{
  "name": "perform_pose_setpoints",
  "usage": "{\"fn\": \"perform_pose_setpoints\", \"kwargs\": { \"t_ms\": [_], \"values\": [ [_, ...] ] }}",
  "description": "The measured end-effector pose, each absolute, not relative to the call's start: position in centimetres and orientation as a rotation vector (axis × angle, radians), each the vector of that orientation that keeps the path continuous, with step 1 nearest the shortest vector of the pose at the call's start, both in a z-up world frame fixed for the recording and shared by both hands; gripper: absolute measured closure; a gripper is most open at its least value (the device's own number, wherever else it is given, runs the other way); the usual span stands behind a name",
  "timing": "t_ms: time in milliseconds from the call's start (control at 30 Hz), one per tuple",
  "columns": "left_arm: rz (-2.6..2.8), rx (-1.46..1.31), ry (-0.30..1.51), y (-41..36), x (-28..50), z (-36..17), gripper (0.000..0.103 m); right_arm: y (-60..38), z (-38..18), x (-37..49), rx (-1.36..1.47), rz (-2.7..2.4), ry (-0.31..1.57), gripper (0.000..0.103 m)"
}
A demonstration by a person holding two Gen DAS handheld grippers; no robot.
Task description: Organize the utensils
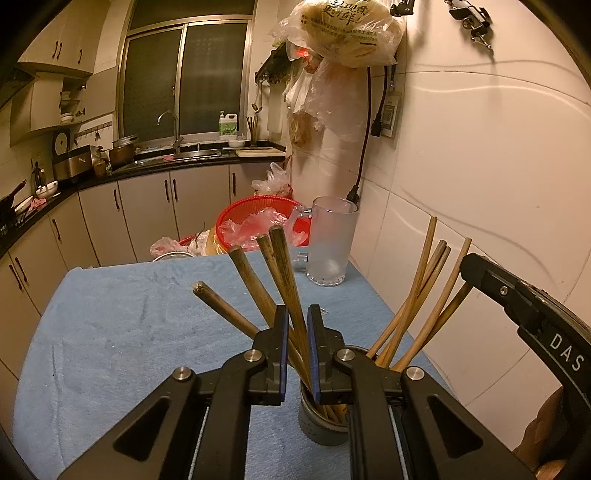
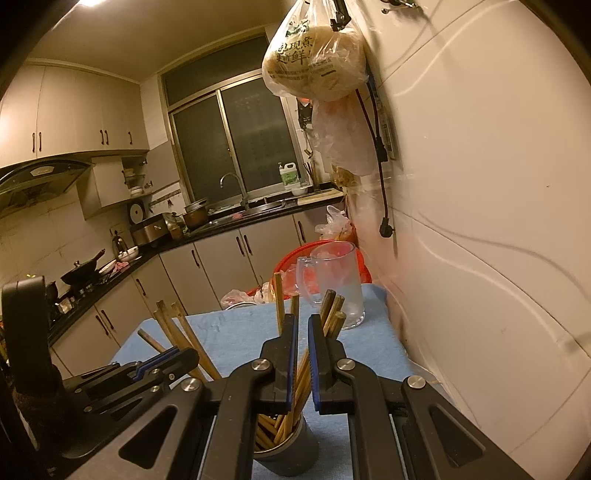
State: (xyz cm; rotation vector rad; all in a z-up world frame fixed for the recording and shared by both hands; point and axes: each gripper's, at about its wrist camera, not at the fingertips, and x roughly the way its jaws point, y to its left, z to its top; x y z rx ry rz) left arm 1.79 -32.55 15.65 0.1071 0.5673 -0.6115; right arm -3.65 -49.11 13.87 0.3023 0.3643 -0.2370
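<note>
Standing on a blue cloth-covered table (image 1: 110, 350), one grey metal cup (image 1: 321, 424) holds fanned brown wooden chopsticks (image 1: 284, 280), too overlapped to count. One frosted glass mug (image 1: 330, 243) sits at one o'clock. Left gripper (image 1: 297, 350) and right gripper (image 2: 302, 360) each straddle chopsticks; whether either is clamped, I cannot tell.

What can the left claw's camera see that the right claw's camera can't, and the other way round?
Only the left view shows the whole red basket behind the table, and the right claw's black body at its right edge. Only the right view shows the range hood, the wok on the stove and the ceiling light. Both show the grey cup of chopsticks below the claws, the empty glass mug, the blue cloth, the window and the hanging bag.
</note>
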Motion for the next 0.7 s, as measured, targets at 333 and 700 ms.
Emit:
{"fn": "perform_pose_setpoints", "kwargs": {
  "t_ms": [333,700],
  "values": [
    [-0.586,0.102,0.529,-31.6,1.2,16.4,0.059,-49.4,14.3,-4.4,0.308,-0.27,0.356,0.094],
    [-0.479,0.071,0.51,-25.9,-1.7,16.9,0.025,-47.8,15.2,-9.6,0.282,-0.423,0.313,0.021]
  ]
}}
